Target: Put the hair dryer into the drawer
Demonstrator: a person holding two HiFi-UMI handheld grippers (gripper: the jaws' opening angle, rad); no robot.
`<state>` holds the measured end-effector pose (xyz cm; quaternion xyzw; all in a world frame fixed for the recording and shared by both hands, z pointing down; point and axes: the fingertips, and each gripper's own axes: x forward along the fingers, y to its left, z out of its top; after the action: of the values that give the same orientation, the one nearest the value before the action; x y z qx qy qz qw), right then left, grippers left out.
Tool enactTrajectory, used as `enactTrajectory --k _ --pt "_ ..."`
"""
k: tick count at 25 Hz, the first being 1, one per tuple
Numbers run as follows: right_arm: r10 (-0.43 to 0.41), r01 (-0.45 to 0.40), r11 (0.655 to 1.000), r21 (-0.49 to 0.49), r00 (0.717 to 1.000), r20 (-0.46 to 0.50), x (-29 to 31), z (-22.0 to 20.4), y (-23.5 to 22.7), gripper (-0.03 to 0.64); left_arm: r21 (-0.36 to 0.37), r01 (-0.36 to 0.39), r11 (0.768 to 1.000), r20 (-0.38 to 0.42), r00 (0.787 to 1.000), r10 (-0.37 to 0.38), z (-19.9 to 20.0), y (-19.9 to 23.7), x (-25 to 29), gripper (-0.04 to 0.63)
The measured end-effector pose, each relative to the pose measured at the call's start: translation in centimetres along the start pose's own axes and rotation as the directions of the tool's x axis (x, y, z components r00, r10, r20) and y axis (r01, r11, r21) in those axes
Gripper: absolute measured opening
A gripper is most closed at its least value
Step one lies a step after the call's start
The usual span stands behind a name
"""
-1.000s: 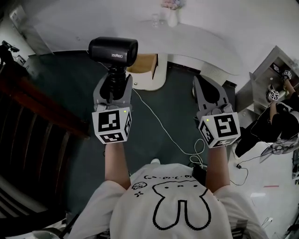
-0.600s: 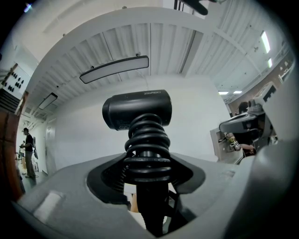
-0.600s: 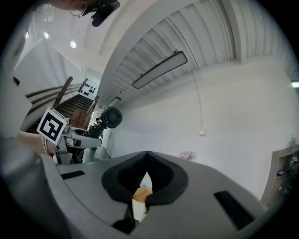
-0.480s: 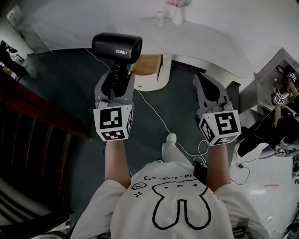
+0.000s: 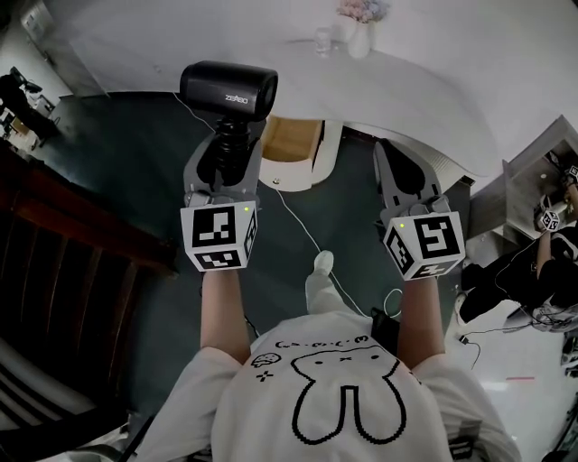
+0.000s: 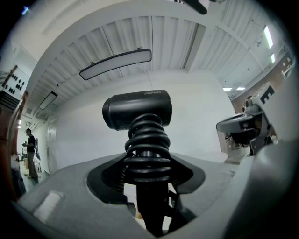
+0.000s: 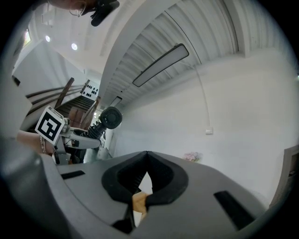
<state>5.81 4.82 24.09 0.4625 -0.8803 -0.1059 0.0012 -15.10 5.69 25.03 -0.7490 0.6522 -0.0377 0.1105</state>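
Observation:
A black hair dryer (image 5: 228, 88) stands upright in my left gripper (image 5: 226, 149), which is shut on its ribbed handle (image 6: 145, 149); the barrel (image 6: 138, 109) lies crosswise above the jaws. Just beyond it, under the white curved table (image 5: 424, 90), a drawer (image 5: 291, 140) with a wooden inside stands pulled out. My right gripper (image 5: 386, 155) is held level beside the left one, shut with nothing between its fingers. In the right gripper view the tips (image 7: 147, 156) meet, and the hair dryer (image 7: 110, 117) shows at the left.
A white cord (image 5: 302, 230) trails over the dark floor from the hair dryer. On the table stand a vase of flowers (image 5: 361, 27) and a glass (image 5: 322, 38). Dark wooden stairs (image 5: 63, 226) are at the left, a grey cabinet (image 5: 528, 171) at the right. My foot (image 5: 321, 271) shows below.
Both grippers have moved forward towards the table, the hair dryer still held. The table and open drawer now lie closer, and a foot has stepped into view.

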Motion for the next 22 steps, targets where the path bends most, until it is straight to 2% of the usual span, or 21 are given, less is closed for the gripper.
enactTrajectory --k 13,22 --pt "0.018 -0.017 0.999 0.048 1.0 -0.02 14.1 -1.9 -9.9 0.002 -0.033 -0.008 0.999 -0.059 0.998 0.006 -0.6 2.7 16.2 0.249" --pt "0.022 -0.019 0.997 0.069 0.999 -0.043 21.8 -4.6 -15.0 0.002 -0.052 -0.017 0.999 -0.104 0.994 0.012 -3.2 4.2 25.4 0.249"
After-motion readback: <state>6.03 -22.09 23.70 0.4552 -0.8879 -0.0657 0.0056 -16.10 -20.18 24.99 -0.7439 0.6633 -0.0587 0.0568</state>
